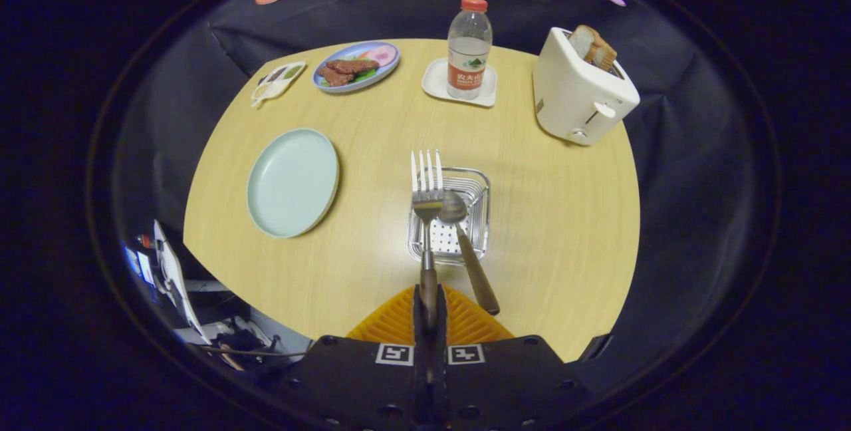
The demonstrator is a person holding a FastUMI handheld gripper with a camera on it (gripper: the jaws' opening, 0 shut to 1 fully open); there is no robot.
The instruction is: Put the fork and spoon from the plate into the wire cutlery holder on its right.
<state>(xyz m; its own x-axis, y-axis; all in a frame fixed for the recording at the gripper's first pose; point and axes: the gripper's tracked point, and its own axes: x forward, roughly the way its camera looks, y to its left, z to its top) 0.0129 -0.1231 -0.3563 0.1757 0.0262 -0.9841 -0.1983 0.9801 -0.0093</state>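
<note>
The fork (427, 198) is clamped by its handle between the closed fingers of the gripper (429, 314), tines over the wire cutlery holder (480, 218) mid-tabletop. The spoon (465, 245) leans inside. The handle end is hidden.

The tool (429, 314) clamps the fork (427, 198) above the holder (452, 218), beside the spoon (465, 245).

A staged recording booth is posing as a dining corner: black cloth (671, 171) is hanging behind a pale wooden tabletop (545, 231), whose far edge is carrying a white toaster with bread slices (580, 88), a clear red-capped water bottle (469, 48) and a blue plate of food (357, 66).
</note>
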